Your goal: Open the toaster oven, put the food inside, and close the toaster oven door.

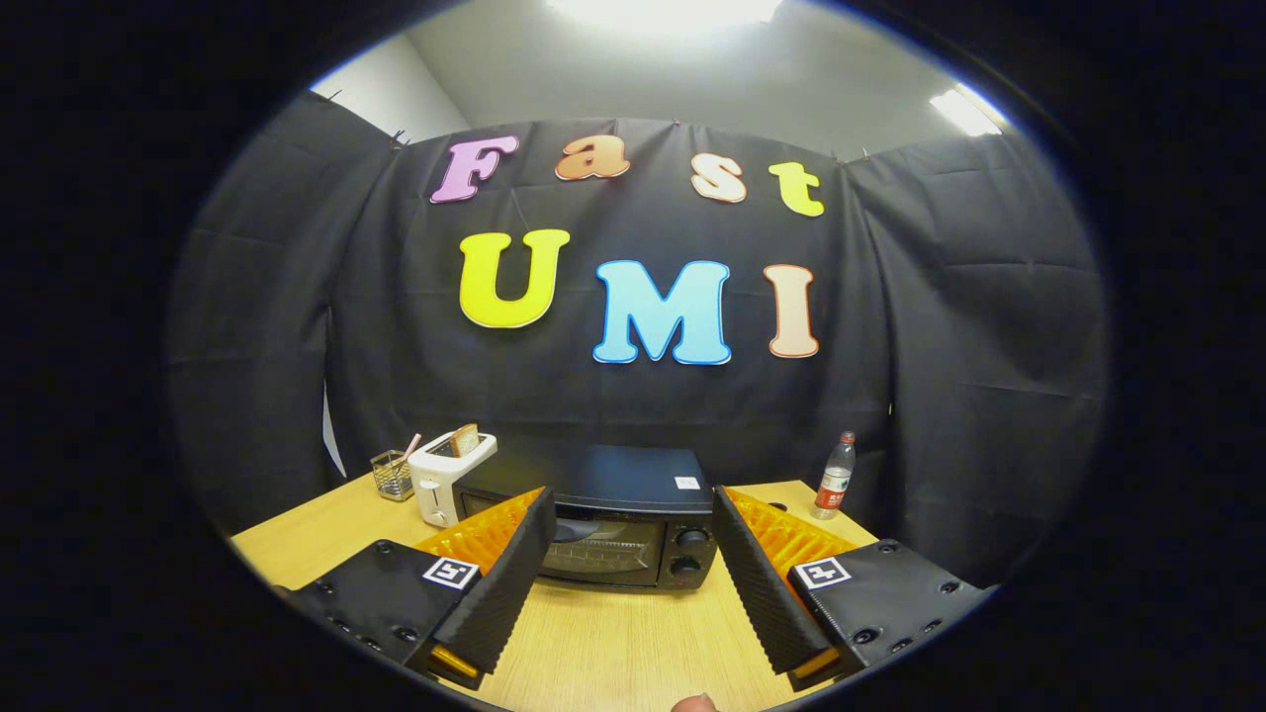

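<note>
Pop-up toaster (441,479) beside a wire cup (393,476) — water bottle (835,478) well apart, on the wooden table (613,643).

The claw's fingers (514,564) hide the toaster oven (613,514) door's left side.

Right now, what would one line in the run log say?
gripper: open, holding nothing | toaster oven: door closed, beyond fingers | toaster: left of oven | bottle: right

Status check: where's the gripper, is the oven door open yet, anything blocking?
Gripper open, holding nothing. Toaster oven just ahead between the fingers, door shut. Toaster left of it, bottle right; neither in the way.
</note>
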The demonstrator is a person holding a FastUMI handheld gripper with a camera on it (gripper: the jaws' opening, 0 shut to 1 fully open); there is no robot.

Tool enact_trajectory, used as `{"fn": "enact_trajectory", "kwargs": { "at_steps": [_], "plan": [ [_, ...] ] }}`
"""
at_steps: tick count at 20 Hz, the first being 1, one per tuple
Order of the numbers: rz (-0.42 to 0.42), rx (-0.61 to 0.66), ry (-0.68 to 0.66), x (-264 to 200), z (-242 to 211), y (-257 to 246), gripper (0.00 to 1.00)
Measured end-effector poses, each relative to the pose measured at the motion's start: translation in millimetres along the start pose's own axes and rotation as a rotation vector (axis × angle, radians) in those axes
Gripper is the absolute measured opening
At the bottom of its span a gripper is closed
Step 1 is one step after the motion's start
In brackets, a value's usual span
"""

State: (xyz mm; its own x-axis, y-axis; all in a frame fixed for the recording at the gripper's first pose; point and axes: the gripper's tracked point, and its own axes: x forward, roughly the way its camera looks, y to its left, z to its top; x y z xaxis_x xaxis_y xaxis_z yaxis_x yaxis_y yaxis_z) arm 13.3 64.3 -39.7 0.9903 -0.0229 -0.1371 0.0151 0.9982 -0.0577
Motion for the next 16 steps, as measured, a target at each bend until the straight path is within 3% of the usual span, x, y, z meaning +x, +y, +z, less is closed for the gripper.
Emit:
{"fn": "enact_trajectory", "kwargs": {
  "at_steps": [8,16],
  "plan": [
    [-0.039,0.014,-0.035,-35,1,-43,1.0],
    [-0.052,0.027,-0.032,-42,-7,-59,1.0]
  ]
}}
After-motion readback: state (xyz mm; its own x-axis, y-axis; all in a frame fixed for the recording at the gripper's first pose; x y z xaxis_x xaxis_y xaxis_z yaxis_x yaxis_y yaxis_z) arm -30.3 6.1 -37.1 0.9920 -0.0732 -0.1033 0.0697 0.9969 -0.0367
